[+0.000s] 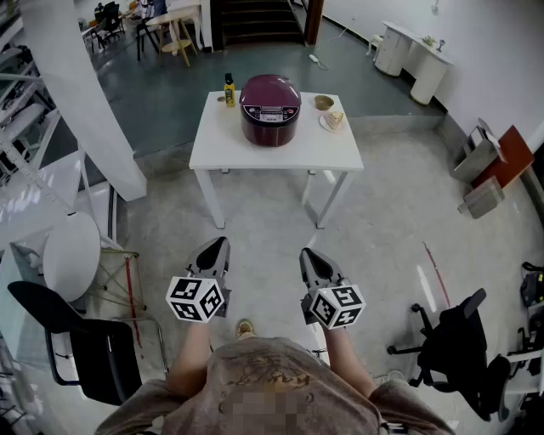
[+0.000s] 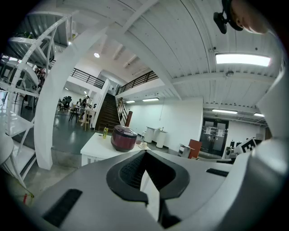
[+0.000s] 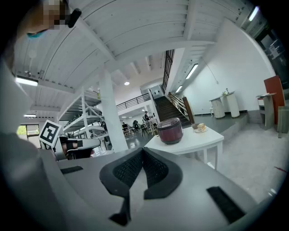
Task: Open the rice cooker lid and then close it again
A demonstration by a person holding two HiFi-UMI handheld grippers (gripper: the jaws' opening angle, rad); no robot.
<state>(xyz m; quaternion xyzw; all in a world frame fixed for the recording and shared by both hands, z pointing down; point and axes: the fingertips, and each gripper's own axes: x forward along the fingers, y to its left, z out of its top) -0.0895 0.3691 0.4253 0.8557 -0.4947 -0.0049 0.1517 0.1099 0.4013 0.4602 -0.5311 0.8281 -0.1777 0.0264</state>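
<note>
Left gripper (image 1: pixel 212 248): jaws together, nothing between them.
Right gripper (image 1: pixel 311 259): jaws together, nothing between them, beside the left.
Table (image 1: pixel 217 149): white, well ahead of both grippers.
Rice cooker (image 1: pixel 270 110): maroon, lid down, on the table.
Bottle (image 1: pixel 229 90): yellow, just left of the cooker.

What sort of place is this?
Probably an open-plan office or lab hall: a black swivel office chair, a dark staircase, and a white rectangular table standing on bare concrete floor.

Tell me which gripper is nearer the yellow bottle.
Left. The left gripper hangs well short of the table, roughly in line with the yellow bottle; the right gripper, equally far back, sits further right.
</note>
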